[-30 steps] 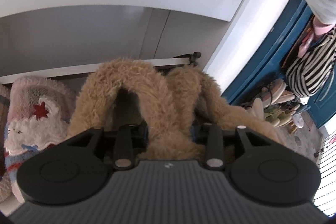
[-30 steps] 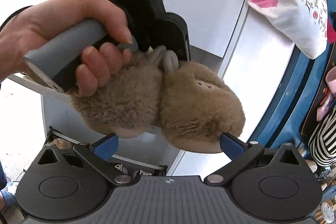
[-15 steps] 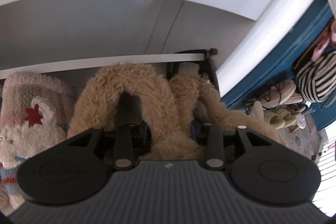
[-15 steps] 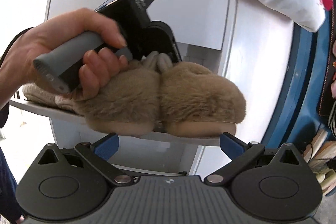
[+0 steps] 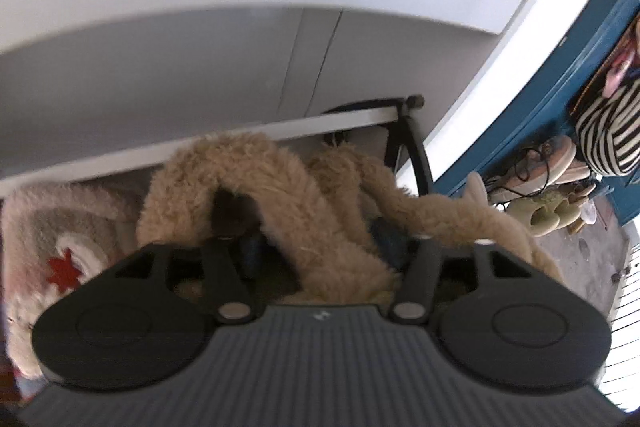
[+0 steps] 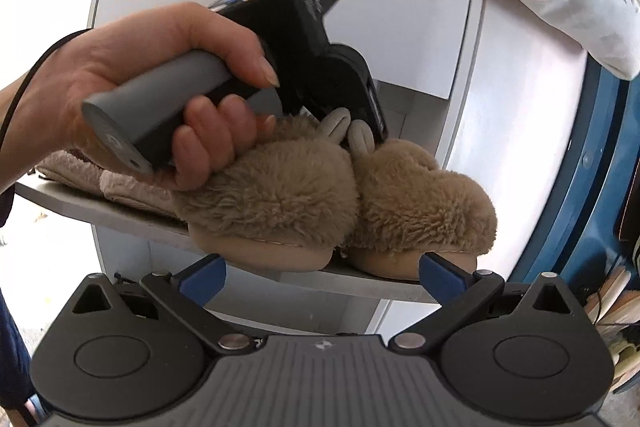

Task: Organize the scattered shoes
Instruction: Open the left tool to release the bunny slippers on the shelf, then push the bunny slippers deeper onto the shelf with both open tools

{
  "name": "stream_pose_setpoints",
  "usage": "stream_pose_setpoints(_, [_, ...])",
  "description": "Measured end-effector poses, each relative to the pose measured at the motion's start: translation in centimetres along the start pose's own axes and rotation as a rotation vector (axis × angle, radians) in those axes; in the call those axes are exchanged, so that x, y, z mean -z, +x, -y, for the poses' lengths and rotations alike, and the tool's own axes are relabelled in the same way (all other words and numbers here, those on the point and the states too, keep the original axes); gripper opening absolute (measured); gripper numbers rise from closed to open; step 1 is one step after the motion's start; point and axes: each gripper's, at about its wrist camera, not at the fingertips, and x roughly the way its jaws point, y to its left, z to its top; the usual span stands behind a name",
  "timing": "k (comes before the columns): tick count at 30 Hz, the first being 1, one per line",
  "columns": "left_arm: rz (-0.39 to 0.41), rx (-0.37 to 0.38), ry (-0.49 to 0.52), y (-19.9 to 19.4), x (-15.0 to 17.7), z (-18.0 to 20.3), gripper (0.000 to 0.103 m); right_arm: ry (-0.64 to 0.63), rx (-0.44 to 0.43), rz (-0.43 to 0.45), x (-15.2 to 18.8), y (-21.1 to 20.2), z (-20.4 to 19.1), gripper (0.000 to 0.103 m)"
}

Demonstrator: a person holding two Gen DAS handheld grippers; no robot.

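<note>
Our left gripper (image 5: 316, 247) has just spread its fingers, releasing the tan fuzzy slippers (image 6: 340, 199) onto the white shelf (image 6: 360, 281). Our right gripper (image 6: 320, 273) hovers below, fingers released. We should withdraw straight back, avoiding snagging the fur.
</note>
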Motion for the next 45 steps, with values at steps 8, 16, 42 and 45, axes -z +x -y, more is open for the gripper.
stream_pose_setpoints(8, [0.051, 0.040, 0.043, -2.1, 0.6, -1.5, 0.103, 0.078, -0.012, 0.041, -0.1, -0.7, 0.3, 0.103])
stream_pose_setpoints(16, [0.136, 0.059, 0.072, -4.5, 2.7, -4.2, 0.103, 0.170, -0.003, 0.050, -2.0, -1.2, 1.8, 0.103])
stream_pose_setpoints(42, [0.167, 0.119, 0.117, -5.8, 3.0, -8.6, 0.103, 0.144, 0.044, -0.170, -4.7, 5.8, 1.5, 0.103])
stream_pose_setpoints(45, [0.185, 0.110, 0.106, -6.0, 2.7, -8.9, 0.103, 0.121, 0.063, -0.209, -5.3, 6.6, 1.0, 0.103])
